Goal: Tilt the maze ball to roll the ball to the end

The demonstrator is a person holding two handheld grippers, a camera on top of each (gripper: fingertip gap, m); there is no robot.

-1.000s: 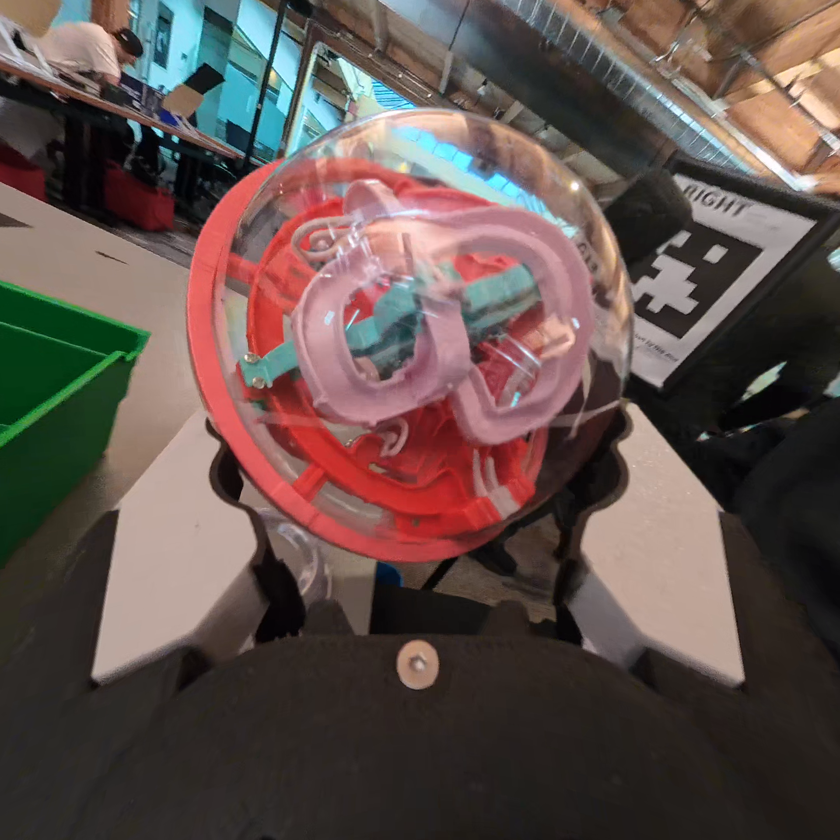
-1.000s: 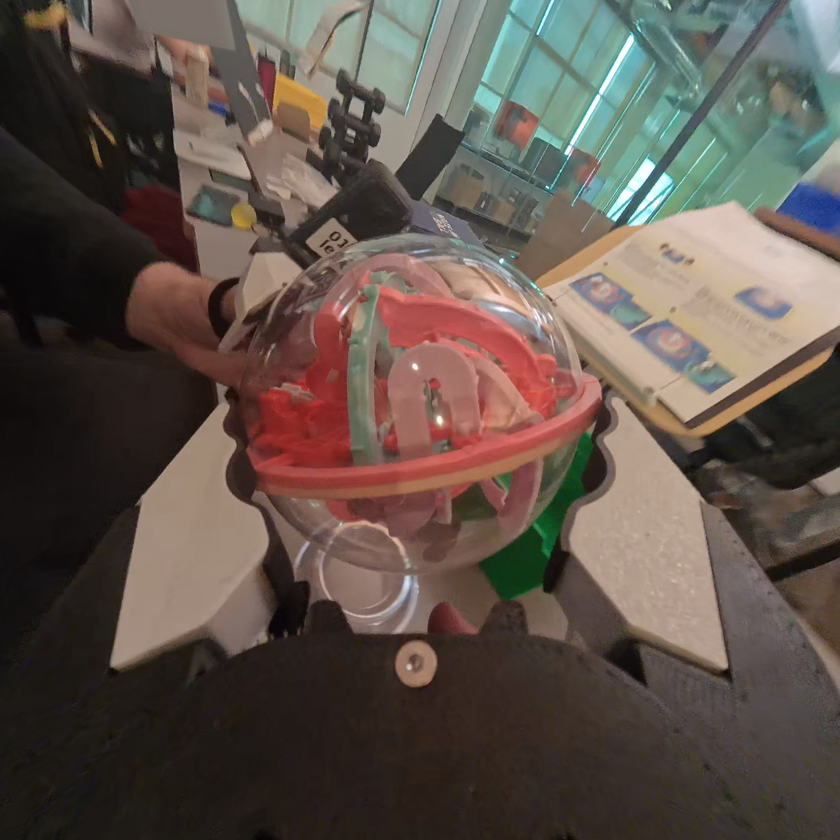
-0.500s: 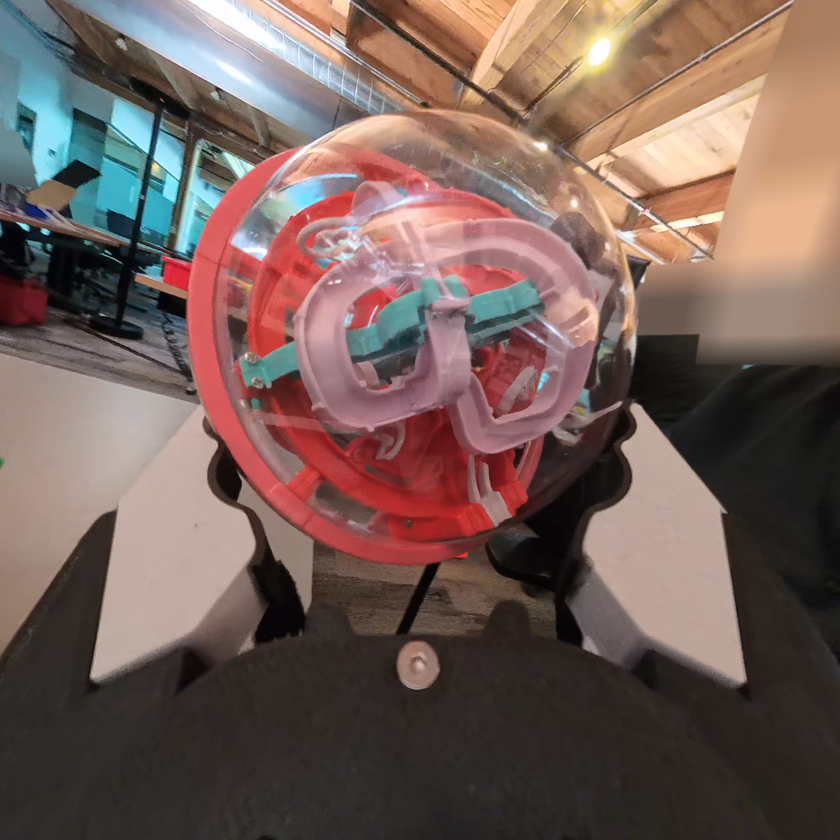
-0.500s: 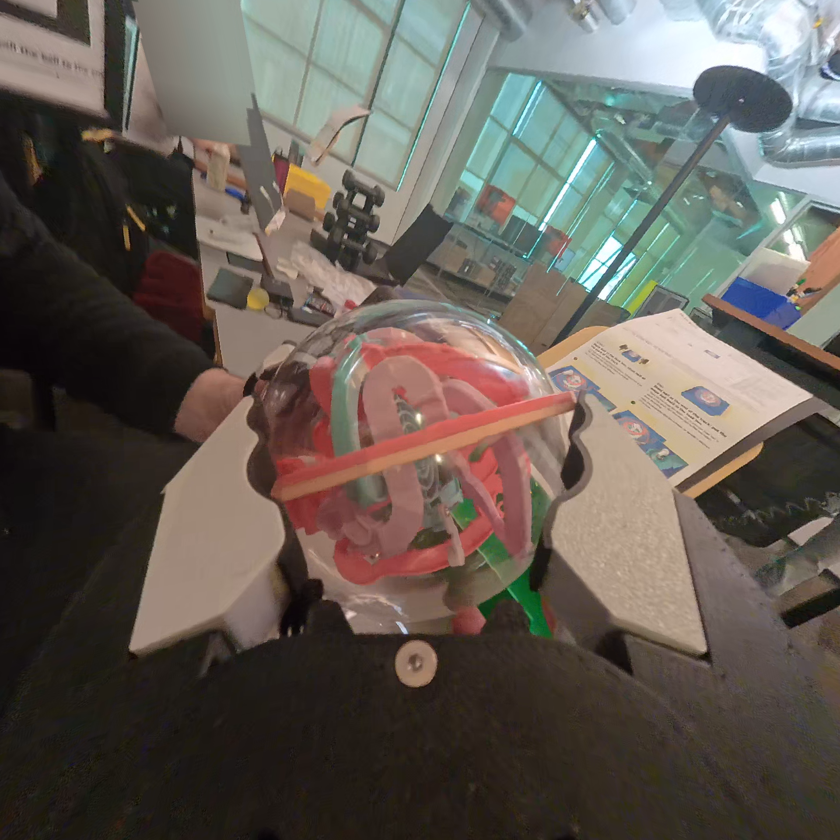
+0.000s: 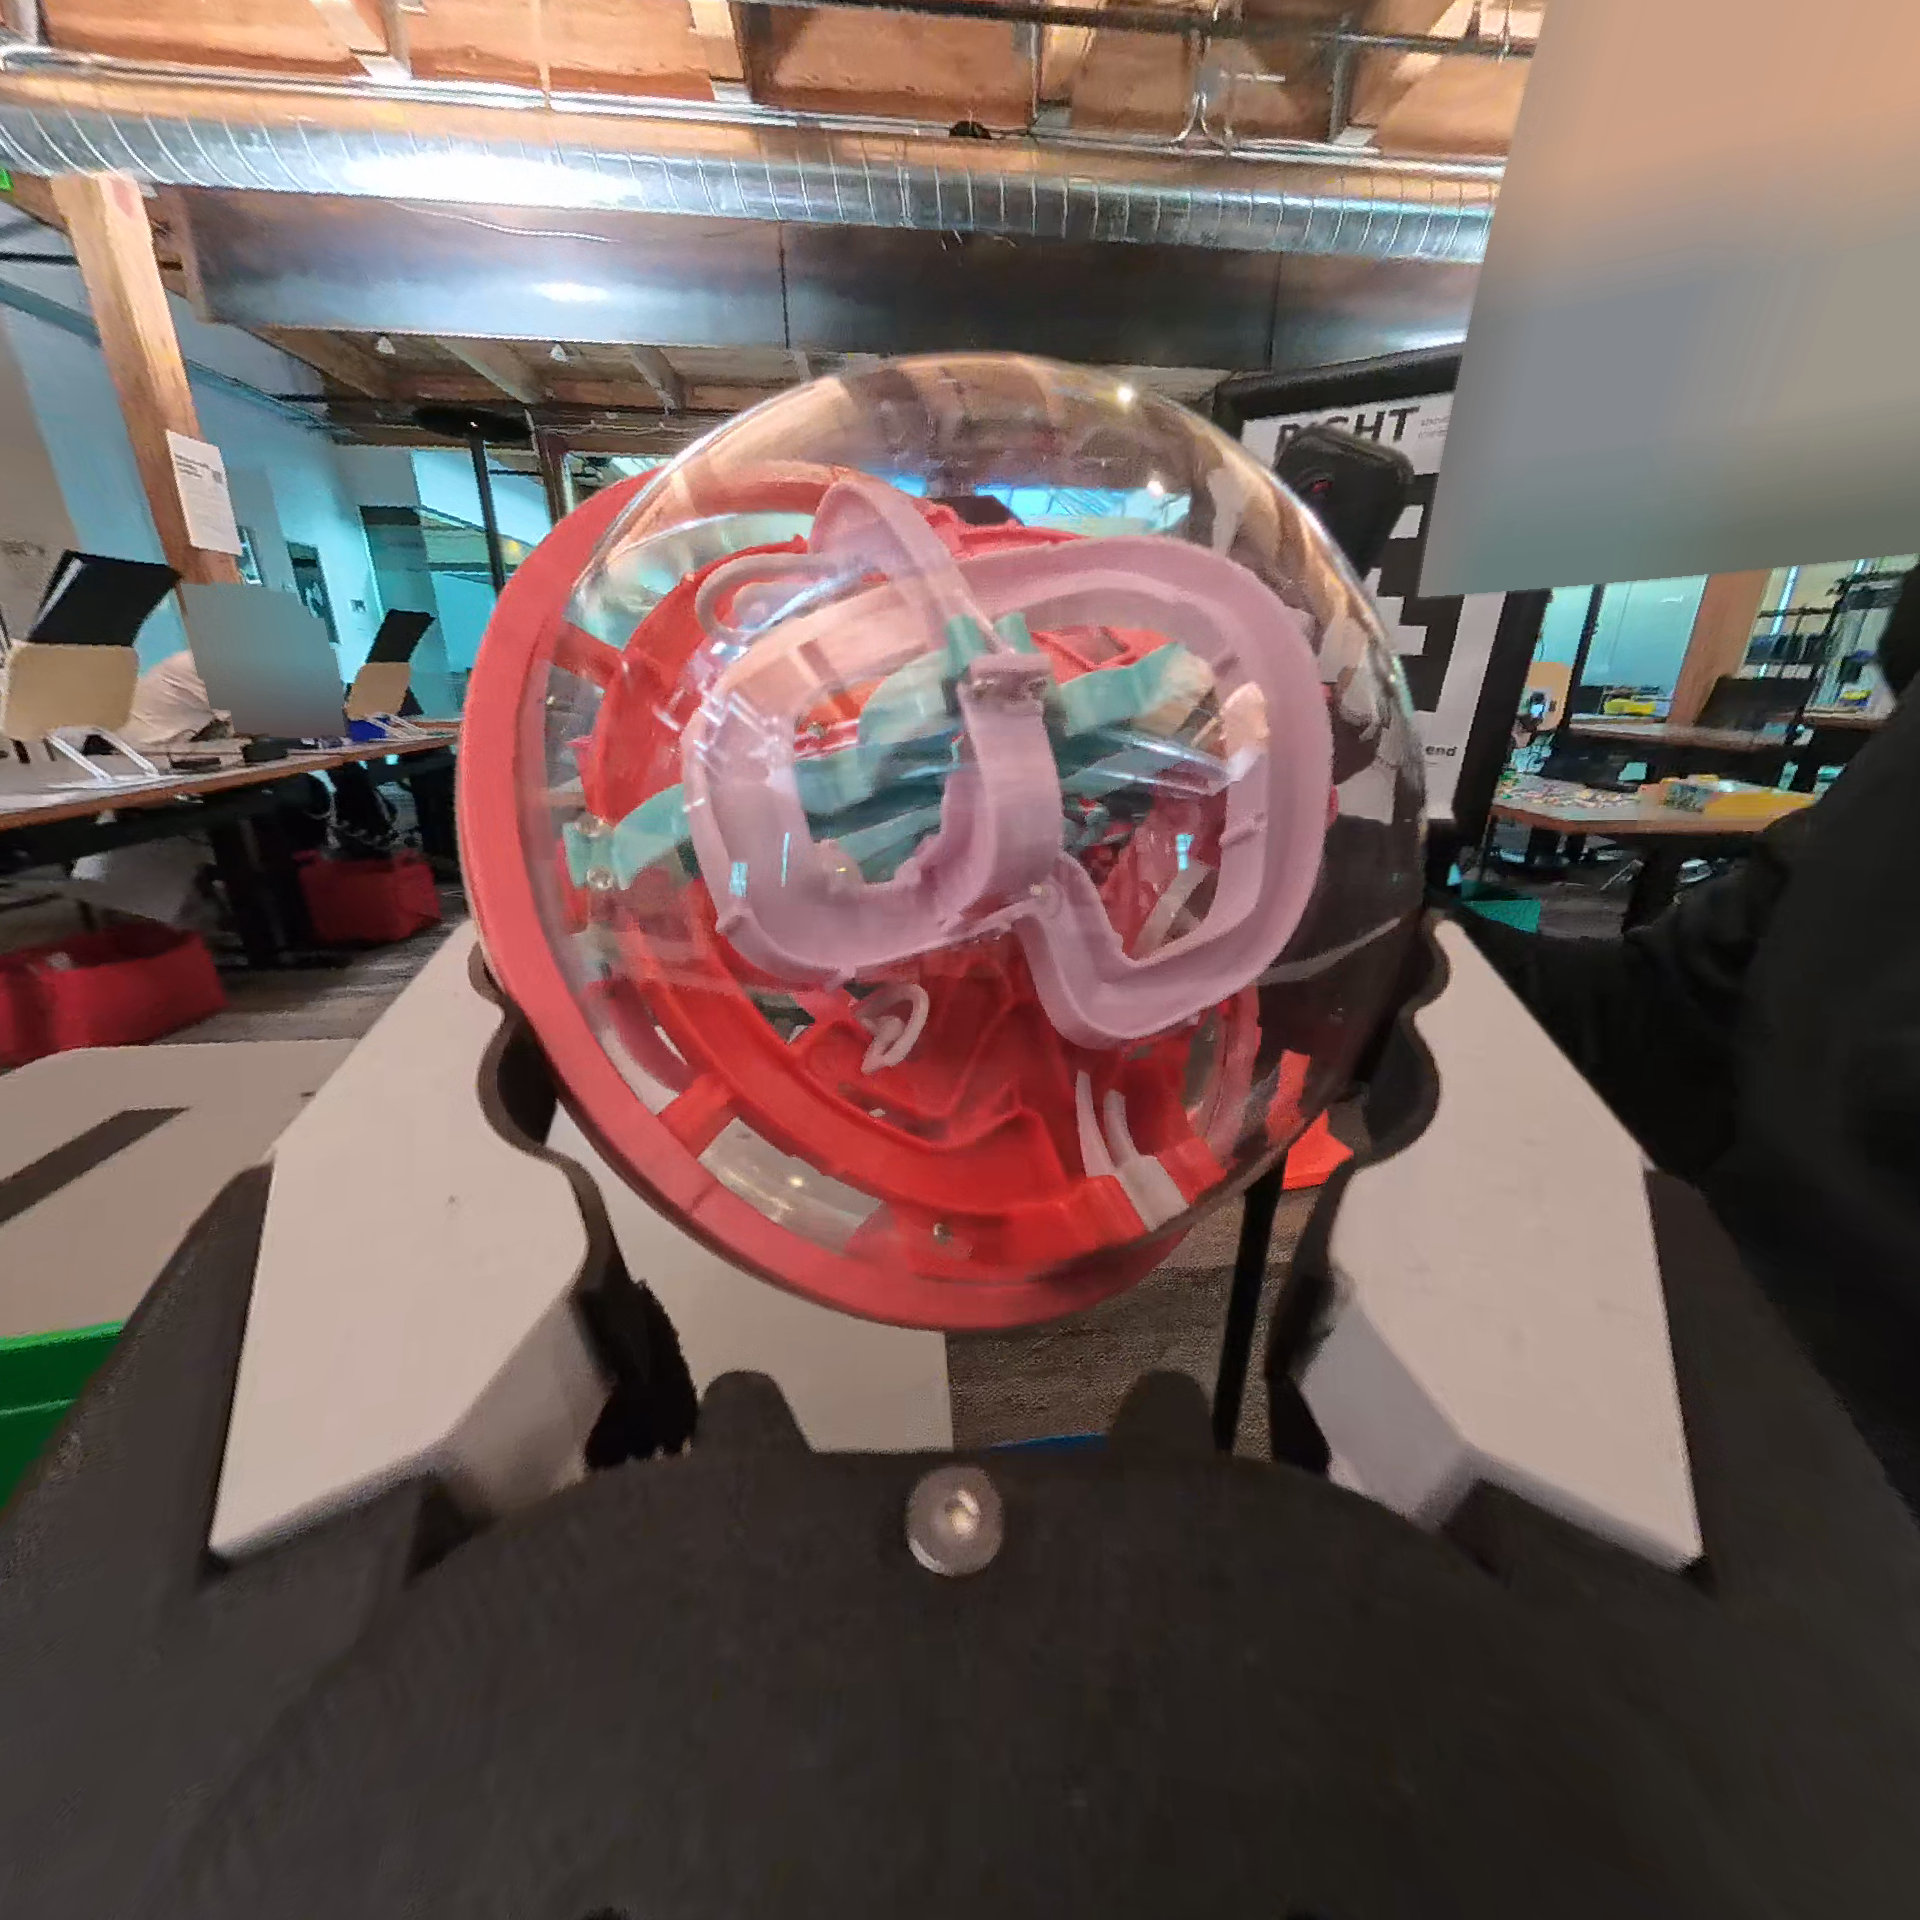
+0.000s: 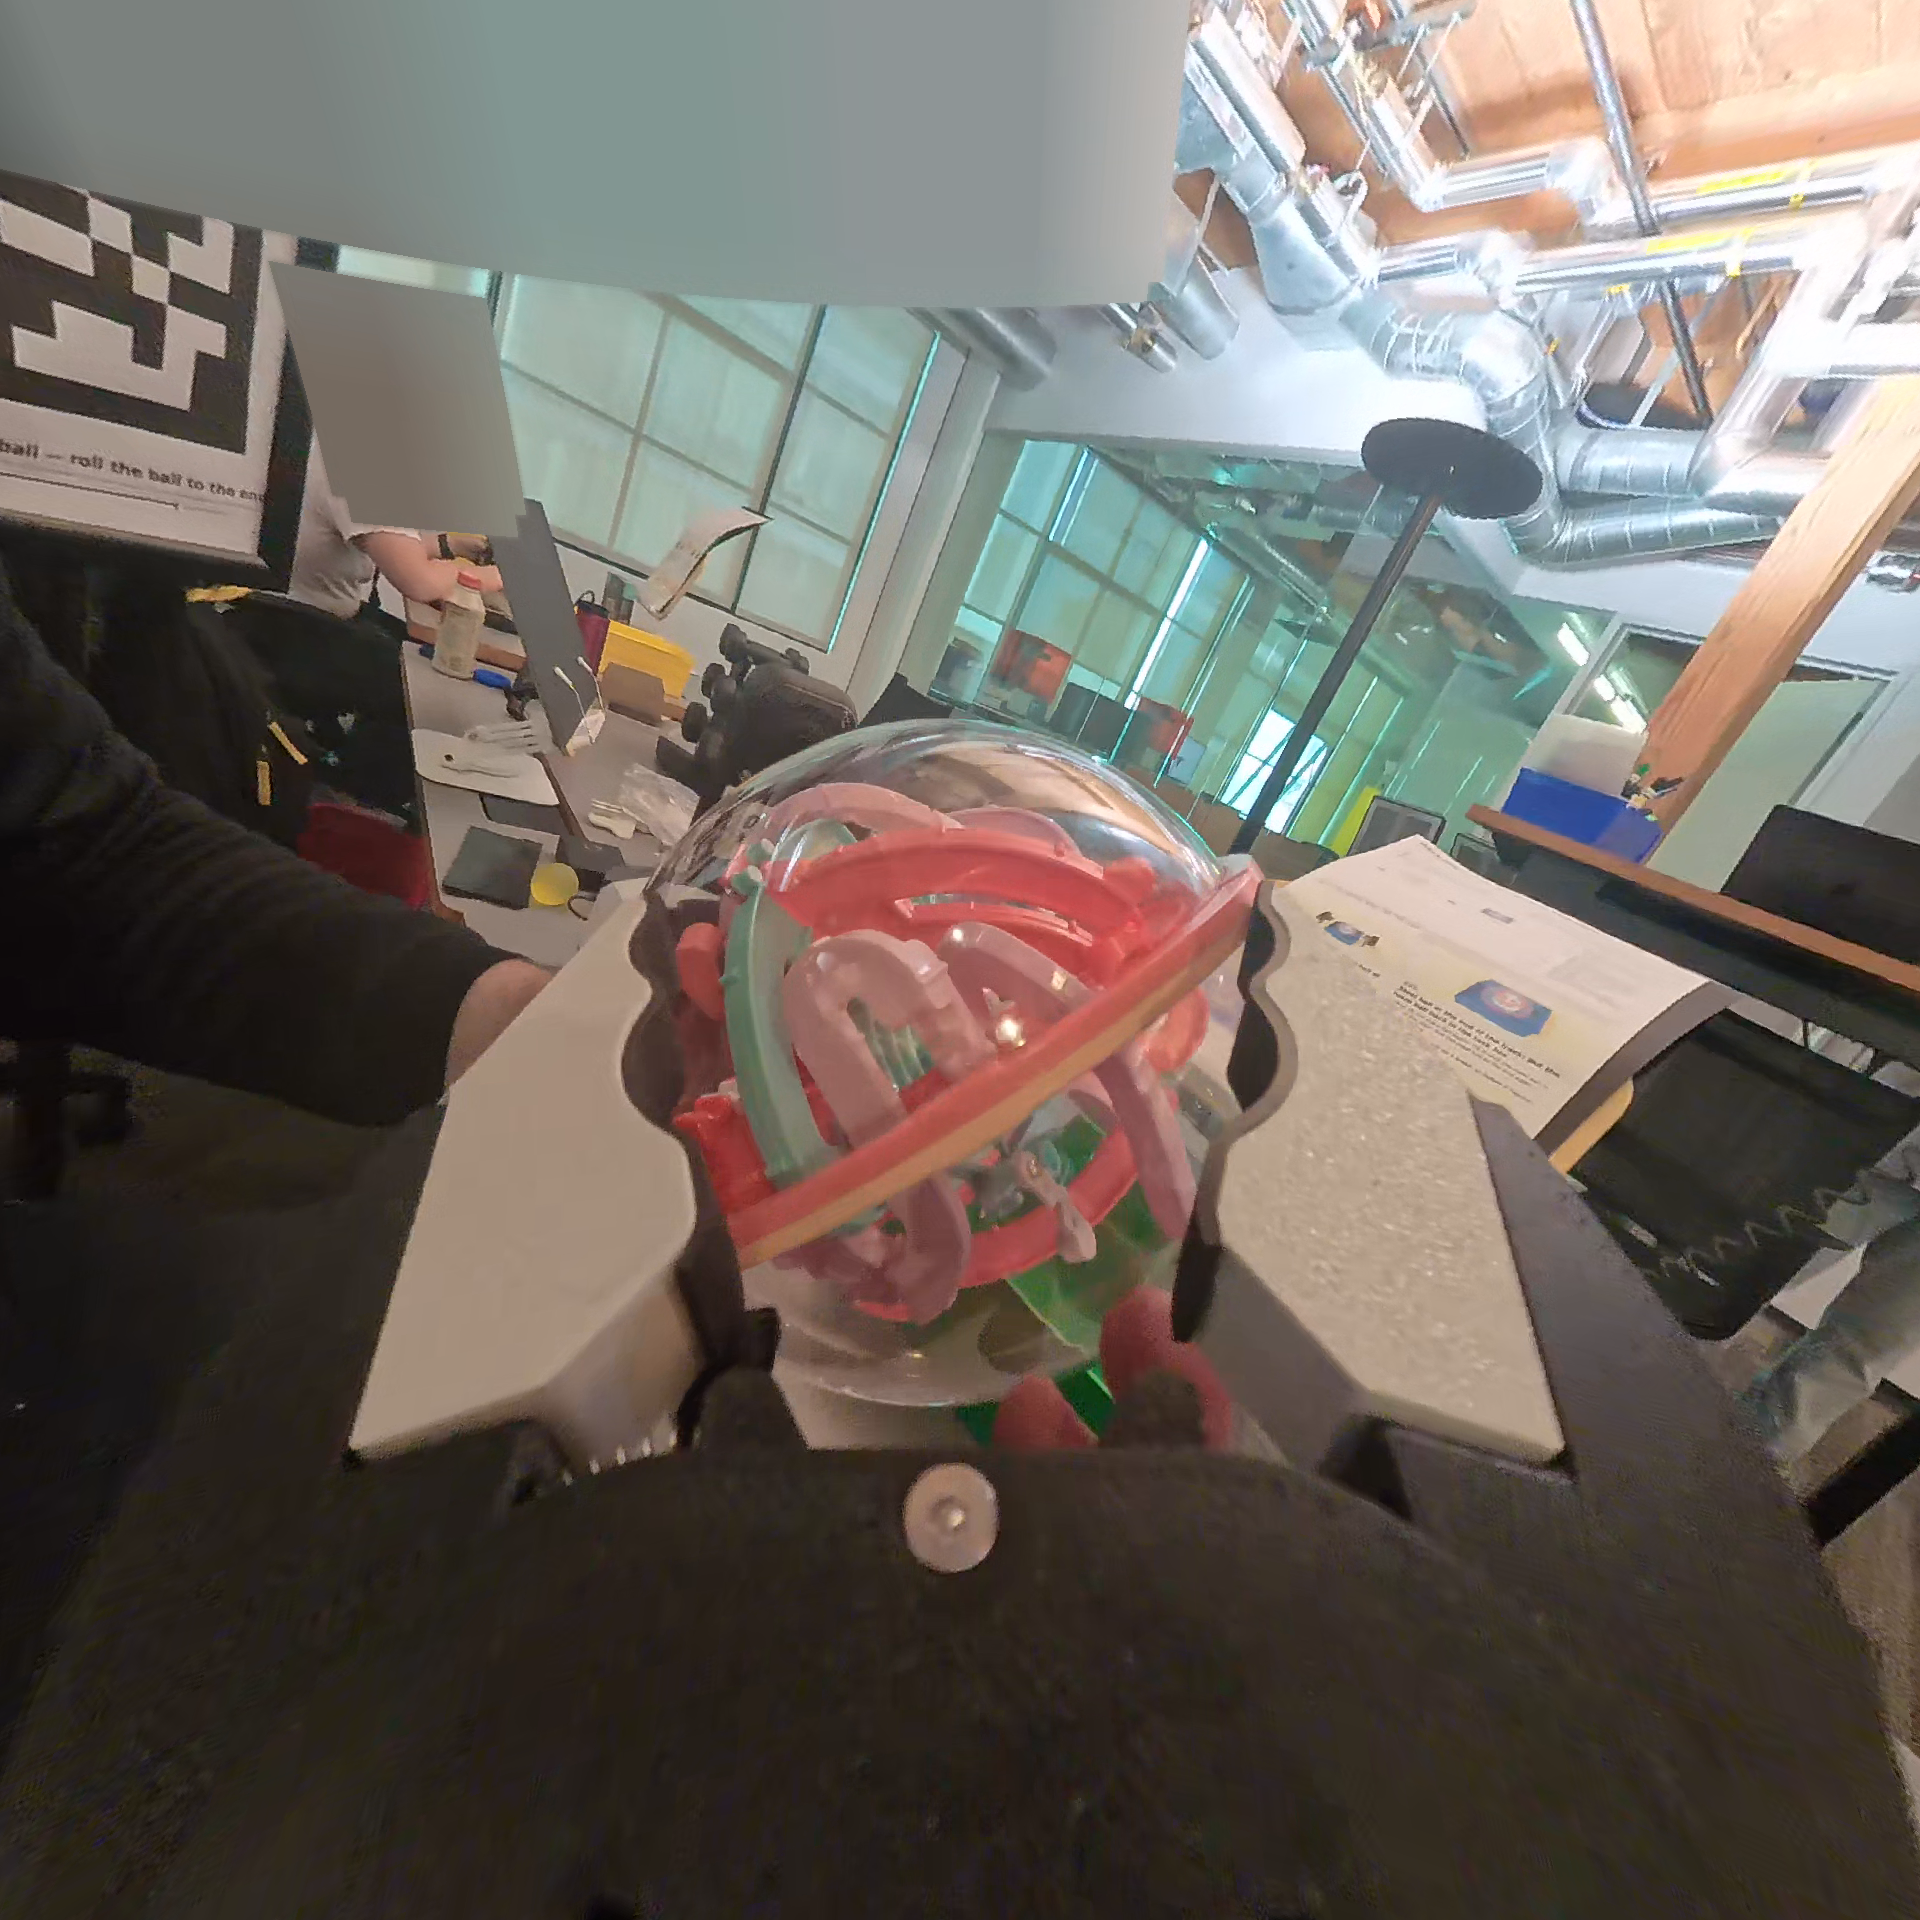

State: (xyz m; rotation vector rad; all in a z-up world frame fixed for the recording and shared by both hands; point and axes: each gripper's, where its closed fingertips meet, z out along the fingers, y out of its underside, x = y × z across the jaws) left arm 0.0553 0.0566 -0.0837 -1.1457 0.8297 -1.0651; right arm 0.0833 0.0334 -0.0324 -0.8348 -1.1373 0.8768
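Observation:
The maze ball [image 5: 935, 831] is a clear sphere with a red equator ring and pink, teal and red tracks inside. It is held up in the air between both grippers. My left gripper [image 5: 961, 966] is shut on it, with white fingers [image 5: 416, 1195] pressed on both sides and the ring slanting on the ball's left. In the right wrist view my right gripper [image 6: 956, 935] is shut on the same maze ball [image 6: 956, 1039], whose ring rises to the right. A small shiny bead [image 6: 1006, 1029] sits among the pink tracks; I cannot tell if it is the ball.
A green bin [image 5: 52, 1371] and the white table [image 5: 125, 1143] lie low on the left. A printed sheet on a board [image 6: 1507, 966] is to the right. A dark sleeve [image 6: 208, 987] reaches in from the left. Office desks and people are far behind.
Both grippers have swung with the maze ball still held. In the right view the ring went from level to slanting up on the right. Both views now look higher into the room.

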